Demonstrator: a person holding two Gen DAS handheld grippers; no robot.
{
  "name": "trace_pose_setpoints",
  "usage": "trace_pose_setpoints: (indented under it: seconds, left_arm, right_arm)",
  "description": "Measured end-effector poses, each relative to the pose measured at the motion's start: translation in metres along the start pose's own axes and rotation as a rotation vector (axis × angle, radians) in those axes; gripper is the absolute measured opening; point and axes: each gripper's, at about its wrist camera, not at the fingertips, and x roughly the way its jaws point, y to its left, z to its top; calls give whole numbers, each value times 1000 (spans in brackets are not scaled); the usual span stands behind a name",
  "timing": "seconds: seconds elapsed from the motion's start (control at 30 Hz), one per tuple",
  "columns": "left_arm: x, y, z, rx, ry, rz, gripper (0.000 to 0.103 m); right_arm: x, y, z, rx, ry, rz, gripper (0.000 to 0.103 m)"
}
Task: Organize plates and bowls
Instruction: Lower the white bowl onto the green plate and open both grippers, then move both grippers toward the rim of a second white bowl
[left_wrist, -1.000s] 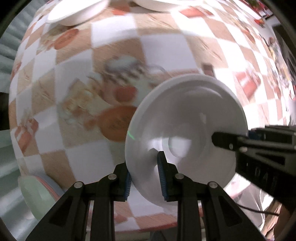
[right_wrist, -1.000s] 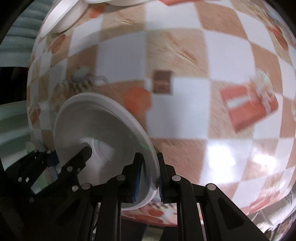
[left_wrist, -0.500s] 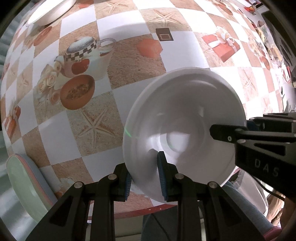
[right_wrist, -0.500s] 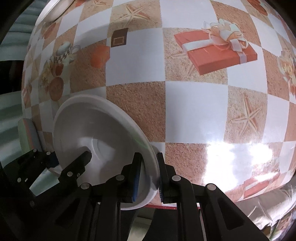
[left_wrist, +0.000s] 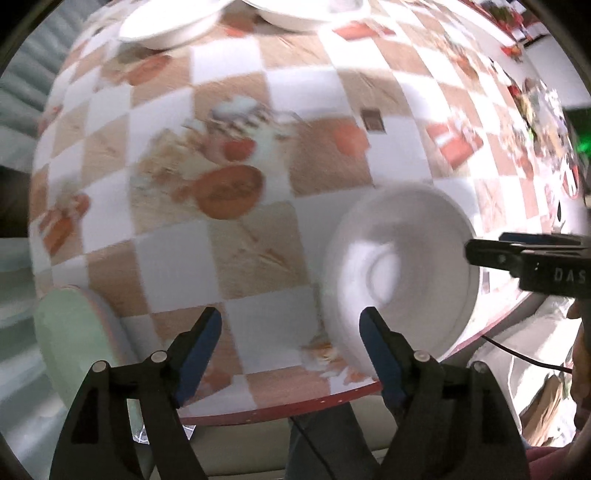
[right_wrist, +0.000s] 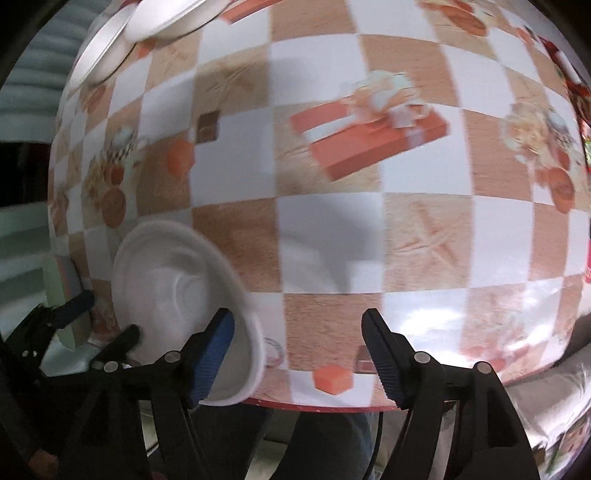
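The left gripper (left_wrist: 290, 328) and the right gripper (right_wrist: 297, 332) are both opening and hold nothing. The white bowl (left_wrist: 399, 277) sits on the checkered tablecloth (left_wrist: 258, 251) at its near edge, at 3 o'clock from the left gripper.

The right gripper (right_wrist: 297, 339) is opening with nothing between its jaws. The round white plate (right_wrist: 177, 280) sits at eight o'clock on the checkered tablecloth (right_wrist: 332, 236).
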Motion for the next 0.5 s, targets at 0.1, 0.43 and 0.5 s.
trace_pose_setpoints:
  seconds: [0.1,0.43,0.5]
  left_arm:
    - [-18,7,7,-42,-14,-6,80]
    - [-60,46,43,-108,-68,-47,80]
    - [-67,50,53,-118,-78,-38,80]
  right_arm:
    - [-14,-7,3,30,-20,-3,73]
    - [-47,-16,25,55,-85,-8,73]
    - [-49,-16,32,50,-94,-11,73]
